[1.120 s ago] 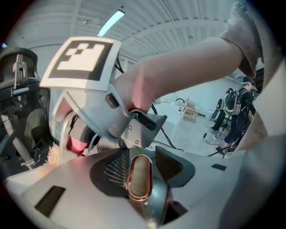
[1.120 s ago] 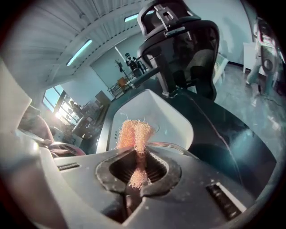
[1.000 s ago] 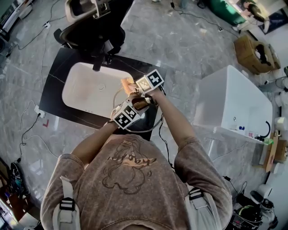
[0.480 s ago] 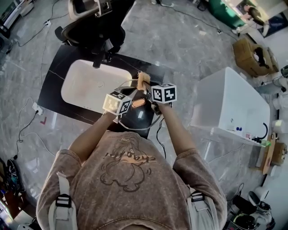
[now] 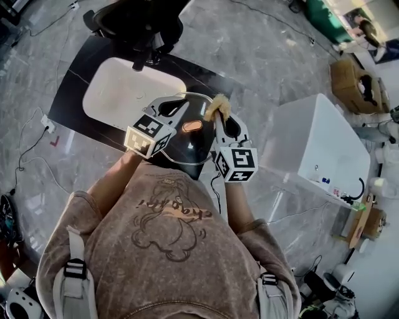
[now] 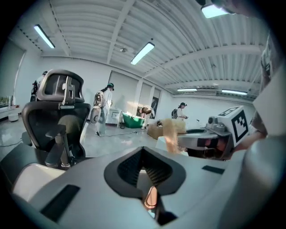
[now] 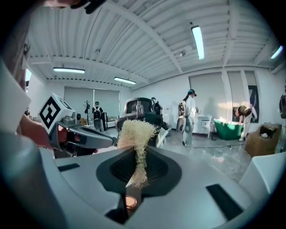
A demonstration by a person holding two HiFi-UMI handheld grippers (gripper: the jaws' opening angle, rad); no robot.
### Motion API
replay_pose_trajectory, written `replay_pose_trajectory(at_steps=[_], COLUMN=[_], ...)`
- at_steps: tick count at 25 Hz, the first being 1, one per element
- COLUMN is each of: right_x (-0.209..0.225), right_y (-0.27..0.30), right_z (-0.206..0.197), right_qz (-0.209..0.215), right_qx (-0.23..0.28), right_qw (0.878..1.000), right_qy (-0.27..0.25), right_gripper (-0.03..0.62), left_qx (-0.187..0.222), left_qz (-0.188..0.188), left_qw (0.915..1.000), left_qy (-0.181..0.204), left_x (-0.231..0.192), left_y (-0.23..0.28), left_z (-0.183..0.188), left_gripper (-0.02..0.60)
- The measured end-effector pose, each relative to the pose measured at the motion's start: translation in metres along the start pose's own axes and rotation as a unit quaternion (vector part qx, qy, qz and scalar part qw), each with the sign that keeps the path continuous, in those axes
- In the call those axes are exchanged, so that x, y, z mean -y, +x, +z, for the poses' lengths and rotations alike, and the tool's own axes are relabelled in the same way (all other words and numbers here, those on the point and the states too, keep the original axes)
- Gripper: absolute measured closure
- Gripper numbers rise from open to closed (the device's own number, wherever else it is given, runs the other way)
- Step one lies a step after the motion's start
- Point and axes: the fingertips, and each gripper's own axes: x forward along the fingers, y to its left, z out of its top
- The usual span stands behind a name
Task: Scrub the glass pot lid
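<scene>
In the head view the glass pot lid (image 5: 187, 148), with its copper knob (image 5: 192, 126), is held up in front of the person, above the counter's near edge. My left gripper (image 5: 173, 103) is shut on the lid's far-left rim. In the left gripper view only a thin pale strip shows between its closed pads (image 6: 144, 172). My right gripper (image 5: 218, 117) is shut on a straw-coloured fibre scrubber (image 5: 217, 106), which stands at the lid's far-right edge. The scrubber (image 7: 136, 134) sticks up from between the right gripper's pads, and the left gripper (image 7: 76, 130) faces it from the left.
A white sink basin (image 5: 124, 93) is set in a black counter (image 5: 78, 71), with a black office chair (image 5: 137, 19) beyond it. A white cabinet (image 5: 318, 149) stands to the right, and cardboard boxes (image 5: 358, 81) lie further off. Several people stand far across the room (image 7: 190, 116).
Both grippers have risen from beside the sink and now point nearly level. The lid has come up with the left gripper. The right gripper's marker cube has swung toward the person.
</scene>
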Motion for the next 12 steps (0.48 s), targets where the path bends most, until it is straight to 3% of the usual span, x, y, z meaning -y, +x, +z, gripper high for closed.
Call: replay_pose_trajectory(at_steps=[7, 12], right_x=[-0.017, -0.015], right_y=[-0.049, -0.062], right_z=[0.031, 0.025], right_qz=[-0.043, -0.059], right_qx=[0.080, 0.094], right_qw=[0.995, 0.994], right_qy=[-0.031, -0.020], right_gripper=[0.554, 0.553], left_qx=[0.098, 0.130], left_qz=[0.018, 0.029], left_qw=[0.9947, 0.9908], left_qy=[0.025, 0.022], left_x=[0.009, 0.014], left_y=[-0.037, -0.047], left_z=[0.038, 0.042], left_gripper=[0.565, 0.565])
